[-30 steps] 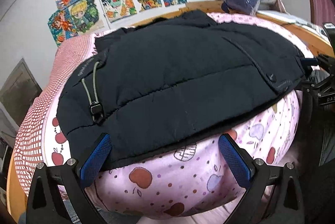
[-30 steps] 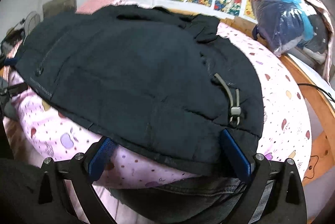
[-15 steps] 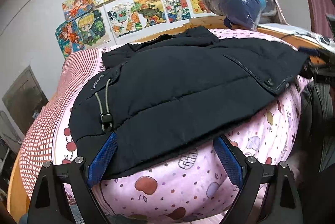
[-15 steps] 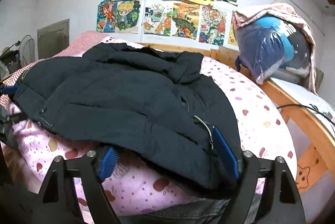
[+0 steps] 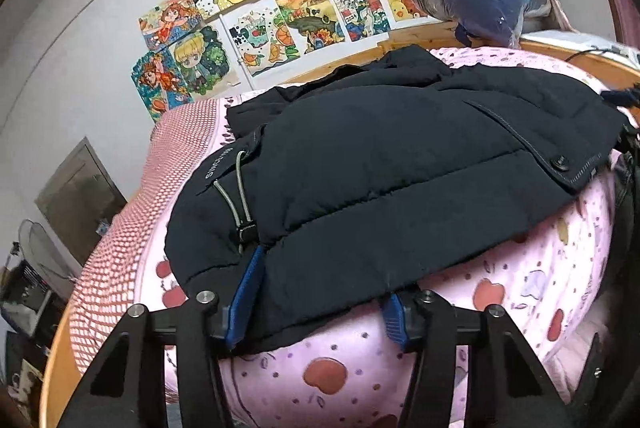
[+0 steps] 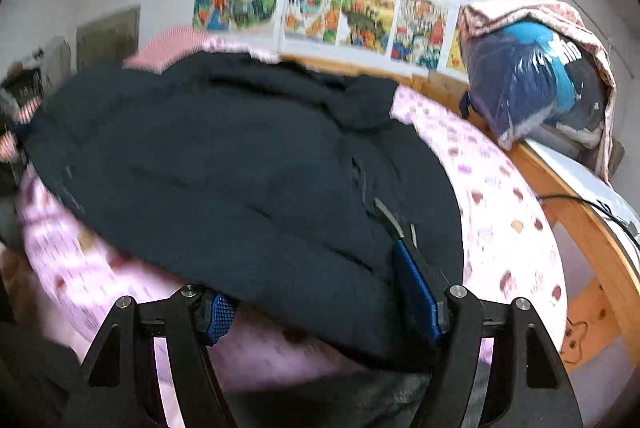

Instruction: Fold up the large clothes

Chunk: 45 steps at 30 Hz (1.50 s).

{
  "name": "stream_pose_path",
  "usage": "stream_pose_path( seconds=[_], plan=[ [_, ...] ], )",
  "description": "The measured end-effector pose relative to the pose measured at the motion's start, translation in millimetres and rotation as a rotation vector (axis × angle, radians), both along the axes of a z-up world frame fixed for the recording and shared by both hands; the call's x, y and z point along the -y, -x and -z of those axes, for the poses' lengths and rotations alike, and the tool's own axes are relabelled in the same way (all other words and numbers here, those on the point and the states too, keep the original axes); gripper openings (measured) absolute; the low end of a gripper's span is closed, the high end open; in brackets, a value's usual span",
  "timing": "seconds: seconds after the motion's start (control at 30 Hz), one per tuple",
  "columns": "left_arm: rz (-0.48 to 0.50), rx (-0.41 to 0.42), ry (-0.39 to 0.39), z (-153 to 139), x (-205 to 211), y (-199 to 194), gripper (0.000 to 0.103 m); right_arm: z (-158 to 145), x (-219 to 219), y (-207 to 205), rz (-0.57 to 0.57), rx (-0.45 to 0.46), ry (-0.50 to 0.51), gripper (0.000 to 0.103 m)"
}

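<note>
At the near hem of the dark navy quilted puffer jacket, both tools are on the fabric. Left gripper: black frame, blue-padded fingers with the hem bunched between them, jaws closed in on the jacket edge. Right gripper: same build, one blue pad pressed against the hem on one side, the other pad under the fabric edge, so it's clamped on the jacket too; right wrist view is motion-blurred, fine detail not readable. Just past the left gripper, a grey elastic drawcord with black toggle lies on the jacket, near white lettering on the side panel. Jacket lies spread flat across a pink quilt with apple and dot print, hem toward the cameras, collar end away. A snap button and stitched placket edge sit at the jacket's far side from the left gripper. Beside the jacket on the drawcord side, a red-and-white checked cover. Beyond the jacket's collar, the light wooden bed frame, then a clear plastic bag stuffed with blue and navy textiles with a pinkish cloth draped over it. Behind that, a white wall with colourful children's drawings taped up.
</note>
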<state>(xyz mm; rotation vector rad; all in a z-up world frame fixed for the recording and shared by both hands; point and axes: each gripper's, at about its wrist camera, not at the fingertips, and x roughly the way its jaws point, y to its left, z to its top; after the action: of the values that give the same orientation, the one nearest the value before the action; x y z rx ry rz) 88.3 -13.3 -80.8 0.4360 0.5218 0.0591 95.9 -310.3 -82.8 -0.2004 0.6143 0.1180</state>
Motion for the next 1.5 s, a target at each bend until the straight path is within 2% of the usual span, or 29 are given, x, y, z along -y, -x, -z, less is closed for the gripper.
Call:
stream_pose_path(
  seconds=[0.13, 0.17, 0.2, 0.23, 0.3, 0.33, 0.4, 0.5, 0.57, 0.83, 1.03, 1.23, 1.5],
  plan=[
    [-0.023, -0.001, -0.024, -1, 2, -5, 0.042, 5, -2, 2, -0.001, -0.027, 0.038, 0.067],
    [-0.029, -0.001, -0.027, -1, 3, -4, 0.041, 3, -3, 2, 0.002, -0.022, 0.042, 0.064],
    [-0.038, -0.001, -0.038, -2, 4, -6, 0.038, 2, -3, 2, 0.005, -0.017, 0.044, 0.053],
    [-0.042, 0.000, -0.044, -3, 5, -6, 0.035, 1, -3, 2, -0.001, -0.018, 0.042, 0.049],
    [-0.054, 0.023, -0.054, -7, 7, -5, 0.014, -1, -4, 4, 0.013, -0.008, 0.050, 0.030],
    [-0.050, 0.032, -0.046, -10, 7, -3, 0.013, -4, -3, 6, 0.017, 0.003, 0.043, 0.029],
    [-0.035, 0.060, -0.013, -20, 6, 2, 0.010, -9, -2, 9, 0.020, 0.028, 0.022, 0.018],
    [-0.020, 0.117, -0.026, -32, 10, 14, 0.008, -23, 1, 16, 0.028, 0.081, 0.002, 0.012],
    [-0.012, 0.146, -0.022, -42, 11, 23, 0.007, -34, 4, 22, 0.037, 0.123, -0.020, 0.010],
    [0.005, 0.176, 0.086, -73, 3, 56, 0.005, -67, 11, 55, 0.050, 0.216, -0.093, 0.008],
    [0.029, 0.153, 0.143, -92, -4, 76, 0.005, -91, 23, 72, 0.033, 0.245, -0.167, 0.008],
    [0.026, 0.121, 0.272, -108, -15, 64, 0.005, -103, 33, 54, 0.015, 0.259, -0.234, 0.008],
    [0.055, 0.173, 0.252, -143, -12, 32, 0.005, -129, 41, 7, -0.024, 0.301, -0.299, 0.008]
  ],
)
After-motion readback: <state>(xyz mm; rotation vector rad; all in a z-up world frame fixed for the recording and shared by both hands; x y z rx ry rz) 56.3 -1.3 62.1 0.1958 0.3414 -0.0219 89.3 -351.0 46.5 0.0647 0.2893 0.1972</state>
